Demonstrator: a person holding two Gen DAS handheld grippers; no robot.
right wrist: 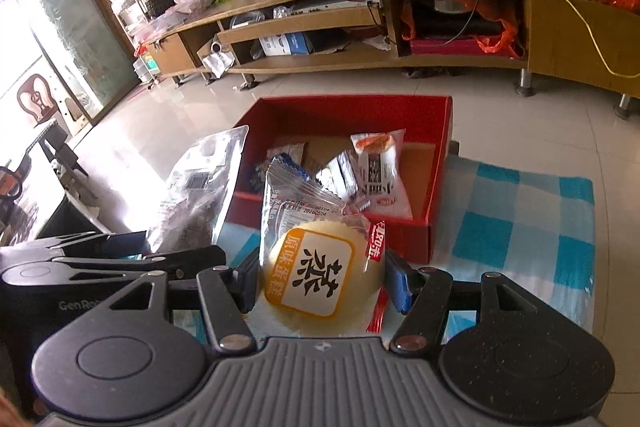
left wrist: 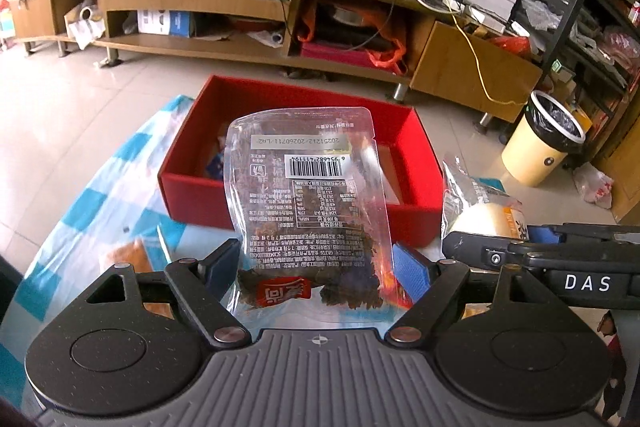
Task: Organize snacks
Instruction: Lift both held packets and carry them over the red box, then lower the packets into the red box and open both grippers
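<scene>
My left gripper (left wrist: 316,267) is shut on a clear pouch of dark dried snack (left wrist: 304,195), held upright in front of the red box (left wrist: 280,203). My right gripper (right wrist: 320,279) is shut on a wrapped round yellow cake with an orange label (right wrist: 316,267), lifted just short of the red box (right wrist: 440,155). Inside the box lie several small snack packets (right wrist: 376,175). In the right wrist view the clear pouch (right wrist: 200,187) stands at the left with the left gripper below it. In the left wrist view the cake (left wrist: 484,219) shows at the right.
A blue-and-white checked cloth (right wrist: 520,219) covers the table under the box. An orange packet (left wrist: 128,255) lies on the cloth at the left. Beyond the tiled floor stand a wooden TV stand (left wrist: 240,7), a cream bin (left wrist: 540,143) and a dark shelf (left wrist: 580,7).
</scene>
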